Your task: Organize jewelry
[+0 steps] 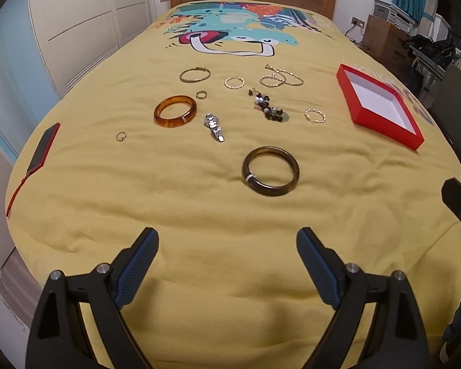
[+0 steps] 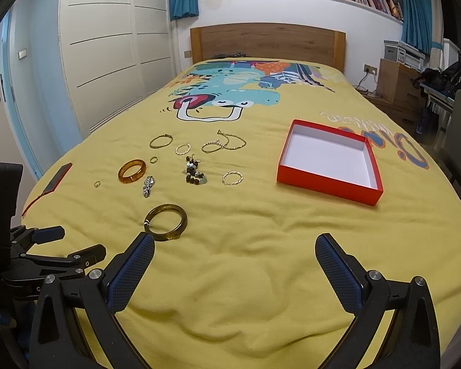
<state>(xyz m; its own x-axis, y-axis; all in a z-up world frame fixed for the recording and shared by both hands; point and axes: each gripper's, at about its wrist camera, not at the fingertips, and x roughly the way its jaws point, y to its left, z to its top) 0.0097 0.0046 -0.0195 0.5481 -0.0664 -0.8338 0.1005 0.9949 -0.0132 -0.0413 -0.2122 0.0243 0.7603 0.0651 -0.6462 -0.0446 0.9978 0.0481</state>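
Jewelry lies spread on a yellow bedspread (image 1: 199, 203). A dark olive bangle (image 1: 270, 171) (image 2: 166, 222) lies nearest. Farther off lie an amber bangle (image 1: 175, 112) (image 2: 132, 170), a silver watch (image 1: 214, 126) (image 2: 147, 186), a dark beaded bracelet (image 1: 269, 106) (image 2: 194, 170), thin gold bangles (image 1: 195, 74) (image 2: 161, 140), gold chains (image 1: 281, 77) (image 2: 224, 143) and small rings (image 1: 120, 136) (image 2: 97, 184). An empty red box with a white inside (image 1: 381, 106) (image 2: 330, 161) sits to the right. My left gripper (image 1: 227, 246) is open and empty in front of the olive bangle. My right gripper (image 2: 235, 250) is open and empty, its left finger close to that bangle.
A red flat lid with a tassel (image 1: 43, 150) (image 2: 58, 176) lies at the bed's left edge. A wooden headboard (image 2: 267, 44) stands at the far end, wardrobe doors (image 2: 107, 61) on the left, a wooden cabinet and clutter (image 2: 399, 83) on the right. The left gripper shows in the right wrist view (image 2: 61, 246).
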